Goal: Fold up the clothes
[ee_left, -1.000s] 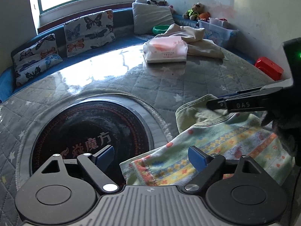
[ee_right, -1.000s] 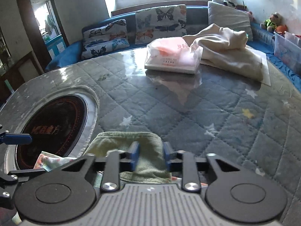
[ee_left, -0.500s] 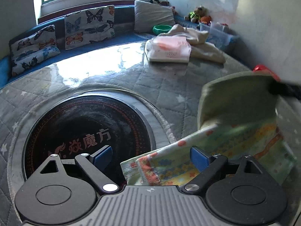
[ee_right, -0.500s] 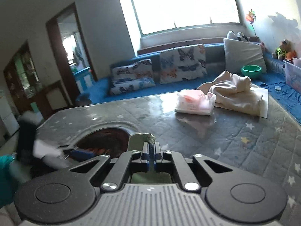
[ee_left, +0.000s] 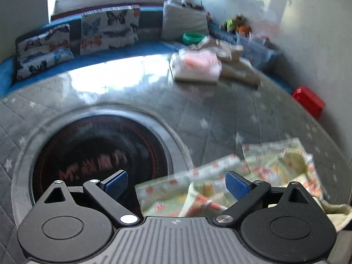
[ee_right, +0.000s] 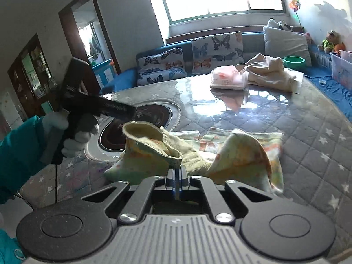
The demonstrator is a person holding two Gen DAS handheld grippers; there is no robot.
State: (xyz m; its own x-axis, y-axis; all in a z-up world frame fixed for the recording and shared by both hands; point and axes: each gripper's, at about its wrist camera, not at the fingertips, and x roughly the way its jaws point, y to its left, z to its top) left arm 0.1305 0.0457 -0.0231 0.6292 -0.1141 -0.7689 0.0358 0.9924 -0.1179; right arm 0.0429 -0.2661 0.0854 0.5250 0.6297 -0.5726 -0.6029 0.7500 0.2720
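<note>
Fold barely begun, I'd judge. Right claw (ee_right: 177, 176) was clamped on the ribbed hem of the patterned garment (ee_right: 220, 154), lifted, rest rumpled on bench (ee_right: 308, 121). Left claw (ee_left: 177, 181) gaped wide, empty.

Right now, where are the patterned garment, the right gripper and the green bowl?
patterned garment (ee_right: 242, 154), right wrist view, raised fold.
right gripper (ee_right: 176, 173), right wrist view, between closed fingertips.
green bowl (ee_right: 293, 61), right wrist view, rim.

The right tongs (ee_right: 176, 171) have lifted the garment's (ee_right: 154, 147) green waistband over its patterned body.
</note>
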